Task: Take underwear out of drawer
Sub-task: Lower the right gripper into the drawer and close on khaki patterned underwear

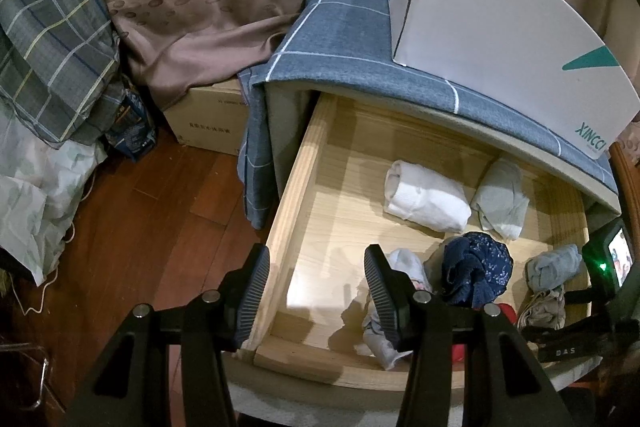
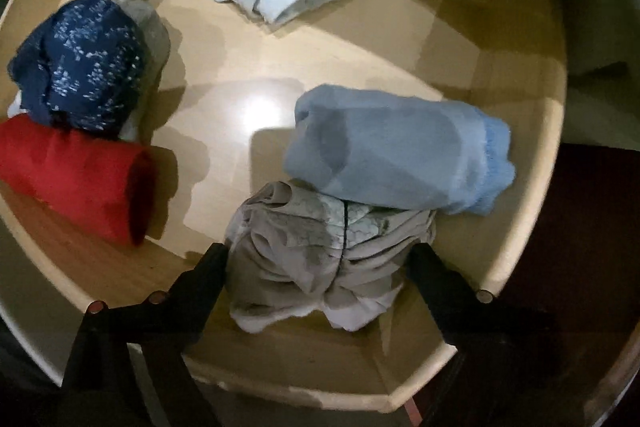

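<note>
right gripper [image 2: 320, 259] spread wide, straddling the crumpled beige cloth bundle [image 2: 320, 251] in the pale wooden drawer [image 2: 532, 187]; it should sink lower, then pinch. left gripper [image 1: 318, 291] waits apart, empty.

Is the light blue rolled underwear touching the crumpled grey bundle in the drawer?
Touching. The right wrist view shows the light blue roll lying on the grey bundle's far edge, no gap between.

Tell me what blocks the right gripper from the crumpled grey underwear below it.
Nothing visible does. The right gripper stands open astride the grey underwear; only the light blue roll leans on its far edge.
</note>
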{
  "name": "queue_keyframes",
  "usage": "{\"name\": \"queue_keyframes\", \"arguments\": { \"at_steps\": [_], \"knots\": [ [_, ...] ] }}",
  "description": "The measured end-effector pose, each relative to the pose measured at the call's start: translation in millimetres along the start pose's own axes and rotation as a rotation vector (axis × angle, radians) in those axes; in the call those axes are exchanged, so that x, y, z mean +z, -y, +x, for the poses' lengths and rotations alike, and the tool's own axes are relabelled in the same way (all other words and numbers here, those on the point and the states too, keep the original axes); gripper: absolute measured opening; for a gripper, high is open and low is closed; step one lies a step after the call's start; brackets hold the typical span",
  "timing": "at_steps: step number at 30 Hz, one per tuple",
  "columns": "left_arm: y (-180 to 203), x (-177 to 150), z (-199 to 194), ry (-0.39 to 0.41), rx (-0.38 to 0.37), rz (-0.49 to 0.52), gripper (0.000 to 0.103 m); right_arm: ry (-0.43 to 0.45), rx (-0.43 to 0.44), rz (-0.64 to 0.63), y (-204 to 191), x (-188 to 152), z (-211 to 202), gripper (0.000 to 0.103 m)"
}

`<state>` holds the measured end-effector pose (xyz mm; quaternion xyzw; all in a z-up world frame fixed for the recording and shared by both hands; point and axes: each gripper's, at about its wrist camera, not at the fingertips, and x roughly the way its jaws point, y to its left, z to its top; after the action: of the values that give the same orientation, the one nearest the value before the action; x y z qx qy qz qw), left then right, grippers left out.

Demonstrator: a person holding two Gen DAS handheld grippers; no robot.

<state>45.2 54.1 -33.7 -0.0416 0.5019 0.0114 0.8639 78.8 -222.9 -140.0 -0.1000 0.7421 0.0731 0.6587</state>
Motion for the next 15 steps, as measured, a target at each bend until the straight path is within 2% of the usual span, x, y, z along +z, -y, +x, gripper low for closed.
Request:
{"name": "queue_keyframes", "arguments": {
  "at_steps": [5, 11, 13, 15],
  "knots": [
    [1.8, 0.4, 0.9, -0.001, 0.001, 0.004, 0.05, 0.026, 0.024, 0.031, 1.1, 1.4, 7.3, 0.093],
    [1.4, 0.5, 1.9, -0.002, 0.001, 0.002, 0.05, 0.071, 0.148, 0.063, -0.7, 0.7, -4.4, 0.087],
    [1.1, 0.7, 1.7, -0.002, 0.002, 0.003, 0.05, 0.076, 0.163, 0.06, -4.4, 1.7, -5.0, 0.087],
    [0.8, 0.8, 1.7, -0.002, 0.002, 0.003, 0.05, 0.069, 0.124, 0.037, -7.8, 3.3, -2.5, 0.089]
  ]
}}
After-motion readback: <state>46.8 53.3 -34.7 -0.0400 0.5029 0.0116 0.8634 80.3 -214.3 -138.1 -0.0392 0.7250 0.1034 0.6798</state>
